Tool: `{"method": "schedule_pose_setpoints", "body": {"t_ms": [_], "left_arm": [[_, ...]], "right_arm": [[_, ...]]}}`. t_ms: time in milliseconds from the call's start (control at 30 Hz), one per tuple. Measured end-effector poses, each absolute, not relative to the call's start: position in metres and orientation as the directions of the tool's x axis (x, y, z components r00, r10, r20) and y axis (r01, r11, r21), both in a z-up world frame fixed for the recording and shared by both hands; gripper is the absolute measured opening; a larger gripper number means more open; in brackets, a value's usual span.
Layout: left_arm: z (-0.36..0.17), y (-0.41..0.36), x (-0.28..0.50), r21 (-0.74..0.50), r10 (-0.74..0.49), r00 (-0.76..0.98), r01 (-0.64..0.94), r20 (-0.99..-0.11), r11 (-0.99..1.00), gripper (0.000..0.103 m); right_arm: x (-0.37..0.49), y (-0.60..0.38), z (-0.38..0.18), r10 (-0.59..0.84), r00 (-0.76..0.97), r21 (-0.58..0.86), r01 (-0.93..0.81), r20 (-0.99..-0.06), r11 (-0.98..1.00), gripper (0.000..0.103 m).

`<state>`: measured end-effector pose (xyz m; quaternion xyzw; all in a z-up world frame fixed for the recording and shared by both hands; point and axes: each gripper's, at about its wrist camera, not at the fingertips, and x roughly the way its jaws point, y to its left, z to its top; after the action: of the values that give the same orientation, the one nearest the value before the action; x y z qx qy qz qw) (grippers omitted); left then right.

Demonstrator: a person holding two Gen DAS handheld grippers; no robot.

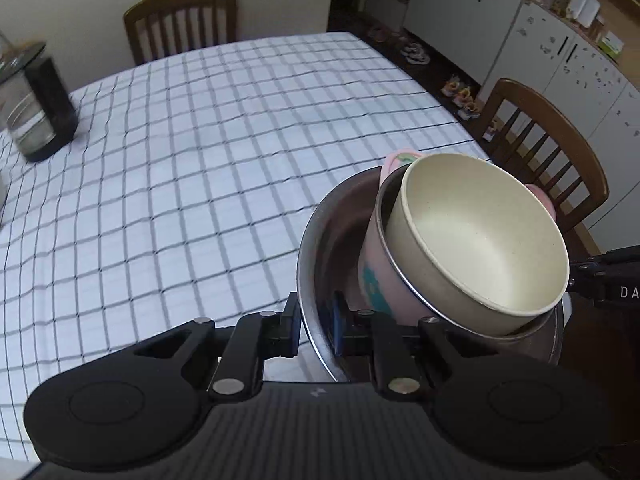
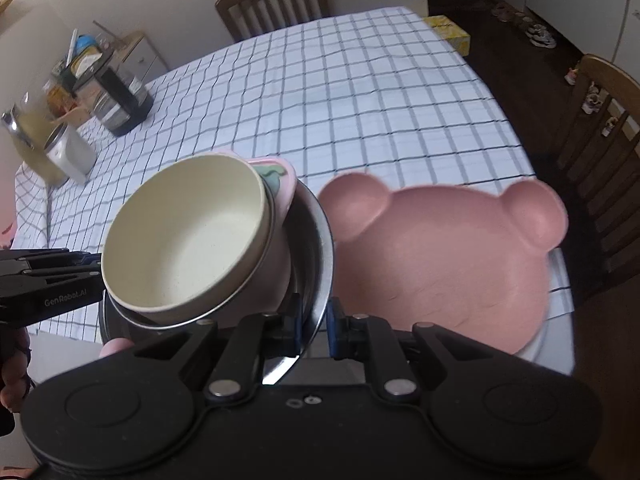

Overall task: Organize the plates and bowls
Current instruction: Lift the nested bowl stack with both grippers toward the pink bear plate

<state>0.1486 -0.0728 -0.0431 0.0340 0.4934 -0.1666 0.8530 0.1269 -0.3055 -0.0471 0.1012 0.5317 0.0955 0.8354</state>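
I had the nested stack off the bench [image 1: 208,152], both grippers pinching opposite sides of the steel bowl's rim. The left gripper [image 1: 316,326] was closed narrow on the steel bowl [image 1: 320,240] at its near edge; the right gripper [image 2: 314,326] gripped the same rim from the other side, jaws nearly together on the thin metal. Inside the steel bowl sat the pink cup [image 1: 374,280], tilted, and the cream bowl [image 1: 480,232] was nested in that, leaning toward the right hand's side. I judged the step as carrying the stack toward the bear-shaped pink plate [image 2: 440,264], which lay near the bench's edge on what looked like a white plate under it.

Next I would have needed to keep both hands level and lower together, since the tilted inner pieces could slide out.

Count: three nested vessels, one pink plate, two chairs in each view.
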Motion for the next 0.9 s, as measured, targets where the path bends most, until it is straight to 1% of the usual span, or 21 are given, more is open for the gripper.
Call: {"method": "schedule_pose_setpoints", "body": {"t_ms": [167,400,700,900], "left_arm": [[-0.04,-0.125,0.159,-0.094,-0.271,0.457,0.372,-0.847,0.924,0.014],[-0.053,-0.182,0.167,-0.081,-0.275,0.44,0.411,-0.855,0.908,0.014],[-0.073,-0.213,0.169,-0.064,-0.269,0.435,0.429,-0.86,0.901,0.014],[-0.087,-0.219,0.17,-0.074,-0.271,0.422,0.427,-0.865,0.901,0.014]], "right_arm": [[0.128,-0.351,-0.039,0.241,0.443,0.27,0.003,-0.864,0.963,0.013],[0.127,-0.408,-0.047,0.202,0.438,0.262,0.079,-0.876,0.962,0.013],[0.13,-0.441,-0.066,0.199,0.417,0.263,0.101,-0.887,0.96,0.013],[0.131,-0.45,-0.076,0.197,0.404,0.254,0.092,-0.893,0.963,0.013]]}}
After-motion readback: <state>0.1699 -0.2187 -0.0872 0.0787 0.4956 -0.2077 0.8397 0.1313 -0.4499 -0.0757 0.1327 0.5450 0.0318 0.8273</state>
